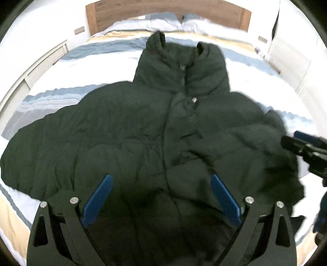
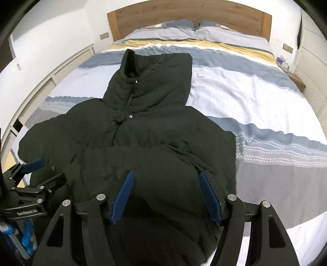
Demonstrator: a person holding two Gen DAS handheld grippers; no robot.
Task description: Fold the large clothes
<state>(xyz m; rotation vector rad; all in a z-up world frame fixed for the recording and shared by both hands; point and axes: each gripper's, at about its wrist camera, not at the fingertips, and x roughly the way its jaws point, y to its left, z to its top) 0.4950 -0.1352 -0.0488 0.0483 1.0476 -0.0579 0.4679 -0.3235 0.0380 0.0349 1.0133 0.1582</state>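
Note:
A dark green puffer jacket (image 1: 143,131) lies front up on the bed, its hood (image 2: 155,77) toward the headboard. Its left sleeve (image 1: 30,161) stretches out flat. On the other side a puffy band of sleeve (image 2: 155,161) lies folded across the body. My left gripper (image 1: 161,182) hangs open over the lower front, nothing pinched between its blue pads (image 1: 102,194). Above the folded sleeve my right gripper (image 2: 165,180) stands with jaws wide; fabric bulges under them, but the pads (image 2: 122,196) do not press on it. Each gripper also shows at the other view's edge: right gripper (image 1: 292,141), left gripper (image 2: 51,170).
The bed has a striped cover (image 2: 255,98) in white, blue-grey and yellow, and two pillows (image 2: 184,30) against a wooden headboard (image 2: 190,14). A low white panelled unit (image 2: 40,86) runs along the left side. A small wooden nightstand (image 2: 296,81) stands at the far right.

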